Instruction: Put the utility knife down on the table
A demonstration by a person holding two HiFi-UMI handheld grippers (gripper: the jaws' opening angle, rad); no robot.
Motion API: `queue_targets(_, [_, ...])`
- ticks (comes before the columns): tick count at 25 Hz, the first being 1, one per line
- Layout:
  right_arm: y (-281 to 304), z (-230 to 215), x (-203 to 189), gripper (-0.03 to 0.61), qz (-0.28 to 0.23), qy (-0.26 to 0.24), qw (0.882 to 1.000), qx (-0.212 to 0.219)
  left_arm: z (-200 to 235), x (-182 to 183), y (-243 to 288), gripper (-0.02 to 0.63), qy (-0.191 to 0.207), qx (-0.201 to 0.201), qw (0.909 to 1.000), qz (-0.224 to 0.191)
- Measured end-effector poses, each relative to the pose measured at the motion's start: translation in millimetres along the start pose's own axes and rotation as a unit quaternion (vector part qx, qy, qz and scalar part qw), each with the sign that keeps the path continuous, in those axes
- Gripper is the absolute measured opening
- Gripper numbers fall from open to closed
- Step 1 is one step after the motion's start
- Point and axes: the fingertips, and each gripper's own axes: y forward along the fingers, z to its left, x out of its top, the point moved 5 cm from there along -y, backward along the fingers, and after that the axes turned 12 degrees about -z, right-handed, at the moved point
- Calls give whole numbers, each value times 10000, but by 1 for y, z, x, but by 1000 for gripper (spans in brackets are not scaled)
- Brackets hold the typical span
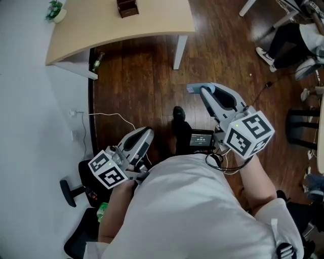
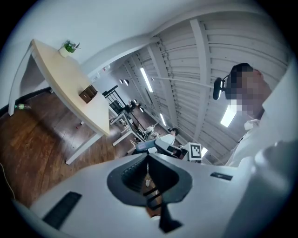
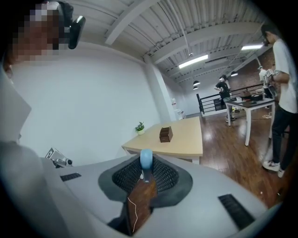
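My right gripper [image 1: 201, 90] is shut on a blue-grey utility knife [image 1: 193, 88], whose end sticks out past the fingertips over the wooden floor. In the right gripper view the knife's blue end [image 3: 146, 159] stands clamped between the ribbed pads. The light wooden table [image 1: 152, 23] lies ahead at the top of the head view, some way from both grippers. My left gripper [image 1: 148, 131] hangs at the lower left by my body, jaws together and empty. The left gripper view shows its closed jaws [image 2: 148, 160] and, beyond them, the knife [image 2: 145, 146] in the other gripper.
A brown box [image 1: 127, 7] and a small potted plant [image 1: 54, 10] stand on the table. A green bottle [image 1: 97, 61] and a white cable [image 1: 109, 116] lie on the floor by the white wall. A black chair [image 1: 76, 189] is at lower left; people's legs [image 1: 283, 48] at upper right.
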Motion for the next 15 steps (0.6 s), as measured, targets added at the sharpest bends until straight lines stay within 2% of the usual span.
queue_targets(9, [98, -78, 41, 68, 213, -313, 9968, 711, 27, 57, 108, 3, 203, 242, 9987, -391])
queue_targets(15, [147, -97, 52, 69, 317, -284, 9950, 905, 49, 88, 133, 3, 191, 429, 9979, -457])
